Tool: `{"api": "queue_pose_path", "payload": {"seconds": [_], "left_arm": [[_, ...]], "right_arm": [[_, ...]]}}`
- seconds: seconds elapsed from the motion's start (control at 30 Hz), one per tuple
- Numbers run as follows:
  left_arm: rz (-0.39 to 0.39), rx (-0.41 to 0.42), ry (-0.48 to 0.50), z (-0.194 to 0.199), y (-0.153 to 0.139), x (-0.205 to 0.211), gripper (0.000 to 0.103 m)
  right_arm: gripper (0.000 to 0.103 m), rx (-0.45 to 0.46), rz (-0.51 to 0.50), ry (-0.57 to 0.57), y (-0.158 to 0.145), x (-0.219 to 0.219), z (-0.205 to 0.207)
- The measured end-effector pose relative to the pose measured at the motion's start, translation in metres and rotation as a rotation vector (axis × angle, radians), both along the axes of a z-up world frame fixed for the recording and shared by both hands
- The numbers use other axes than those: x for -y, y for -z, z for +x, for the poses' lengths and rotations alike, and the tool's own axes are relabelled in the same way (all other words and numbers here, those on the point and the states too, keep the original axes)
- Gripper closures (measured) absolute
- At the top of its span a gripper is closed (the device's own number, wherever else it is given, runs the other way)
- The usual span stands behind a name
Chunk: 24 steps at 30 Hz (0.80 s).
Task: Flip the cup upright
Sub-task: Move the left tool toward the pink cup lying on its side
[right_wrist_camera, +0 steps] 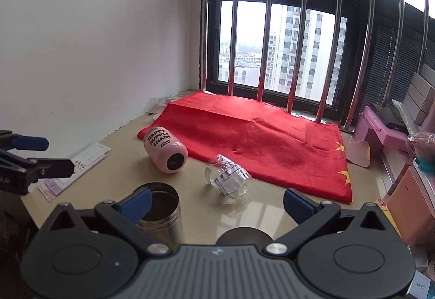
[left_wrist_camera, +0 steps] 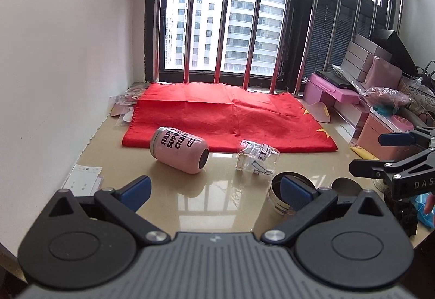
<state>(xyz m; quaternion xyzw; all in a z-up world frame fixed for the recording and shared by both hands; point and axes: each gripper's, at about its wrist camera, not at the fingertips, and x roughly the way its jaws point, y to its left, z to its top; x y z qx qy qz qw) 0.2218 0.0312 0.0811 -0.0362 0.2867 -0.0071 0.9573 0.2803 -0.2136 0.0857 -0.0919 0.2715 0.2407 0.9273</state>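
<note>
A pink cup with black lettering lies on its side on the beige counter, its dark end facing me; it also shows in the right wrist view. A clear glass cup with printed figures lies on its side to its right, also in the right wrist view. My left gripper is open and empty, a short way in front of both cups. My right gripper is open and empty, just short of the glass cup. Each gripper shows at the edge of the other's view.
A red flag cloth covers the counter behind the cups. Two upright steel tins stand near the grippers. Pink boxes and clutter fill the right side. A white wall is on the left, a barred window behind.
</note>
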Motion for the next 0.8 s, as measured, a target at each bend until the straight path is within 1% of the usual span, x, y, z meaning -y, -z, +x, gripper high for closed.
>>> {"api": "queue_pose_path", "payload": {"seconds": [0.17, 0.37, 0.5, 0.6, 0.67, 0.77, 0.8], "left_arm": [[0.007, -0.052, 0.012, 0.038, -0.006, -0.005, 0.0], [0.052, -0.119, 0.001, 0.085, -0.004, -0.018, 0.0], [0.06, -0.18, -0.001, 0.116, 0.006, -0.033, 0.0], [0.062, -0.231, -0.016, 0.143, 0.019, -0.047, 0.0], [0.038, -0.279, -0.047, 0.164, 0.03, -0.059, 0.0], [-0.044, -0.365, -0.115, 0.201, 0.049, -0.078, 0.0], [-0.06, -0.392, -0.14, 0.211, 0.055, -0.082, 0.0]], "right_arm": [[0.0, -0.016, -0.046, -0.039, -0.01, -0.018, 0.04], [0.0, -0.06, -0.009, -0.078, -0.013, -0.037, 0.077], [0.0, -0.106, 0.013, -0.08, -0.01, -0.052, 0.099], [0.0, -0.134, 0.024, -0.045, -0.006, -0.061, 0.11], [0.0, -0.148, 0.034, -0.011, -0.003, -0.065, 0.115], [0.0, -0.145, 0.038, 0.049, 0.0, -0.07, 0.12], [0.0, -0.147, 0.041, 0.065, 0.0, -0.071, 0.122]]}}
